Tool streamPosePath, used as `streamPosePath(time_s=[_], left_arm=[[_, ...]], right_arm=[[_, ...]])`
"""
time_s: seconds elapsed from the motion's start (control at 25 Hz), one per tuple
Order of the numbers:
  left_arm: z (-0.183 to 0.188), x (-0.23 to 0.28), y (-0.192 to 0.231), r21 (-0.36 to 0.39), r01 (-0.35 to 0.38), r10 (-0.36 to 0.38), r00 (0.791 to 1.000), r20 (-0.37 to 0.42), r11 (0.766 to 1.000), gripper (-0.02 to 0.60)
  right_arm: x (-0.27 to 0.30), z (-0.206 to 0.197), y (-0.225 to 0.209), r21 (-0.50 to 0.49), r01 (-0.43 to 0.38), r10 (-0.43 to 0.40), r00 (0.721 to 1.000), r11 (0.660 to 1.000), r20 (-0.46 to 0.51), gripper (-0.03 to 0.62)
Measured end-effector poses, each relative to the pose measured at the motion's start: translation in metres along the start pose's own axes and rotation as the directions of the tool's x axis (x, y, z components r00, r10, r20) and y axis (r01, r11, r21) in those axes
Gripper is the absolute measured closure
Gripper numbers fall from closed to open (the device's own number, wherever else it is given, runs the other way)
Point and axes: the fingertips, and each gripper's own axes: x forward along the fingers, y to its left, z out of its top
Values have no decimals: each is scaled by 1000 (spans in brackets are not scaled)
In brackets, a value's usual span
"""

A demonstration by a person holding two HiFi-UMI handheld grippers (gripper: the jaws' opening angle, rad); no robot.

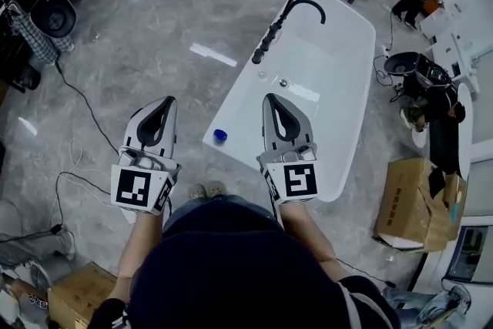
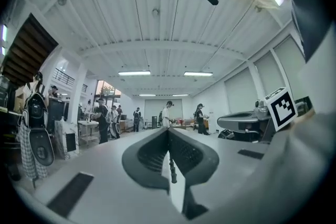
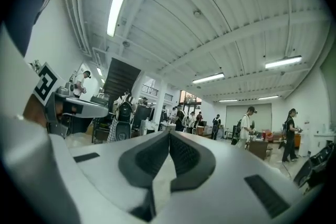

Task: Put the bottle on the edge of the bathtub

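Observation:
A white bathtub [image 1: 240, 98] stands on the grey floor ahead of me, with a black faucet [image 1: 282, 21] on its left rim. The bottle [image 1: 220, 135], seen from above as a blue cap, stands on the tub's near left corner. Both grippers are held up level in front of me, well above the tub. My left gripper [image 1: 166, 102] [image 2: 168, 131] is shut with nothing between its fingers. My right gripper [image 1: 272, 99] [image 3: 169, 134] is also shut and empty. Neither gripper touches the bottle.
A cardboard box [image 1: 412, 200] lies right of the tub, and another box [image 1: 73, 295] sits near my left foot. Black cables [image 1: 77, 100] run over the floor at left. A black scooter [image 1: 420, 77] stands at right. Several people [image 2: 168, 113] stand far across the hall.

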Motion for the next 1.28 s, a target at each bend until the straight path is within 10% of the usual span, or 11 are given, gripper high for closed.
streamPosePath(time_s=[1.28], left_arm=[[37,0,-8,28,-39,38,998,43,999,558]], right_arm=[[-2,25,-1,36,0,-1,1000,999,28,566]])
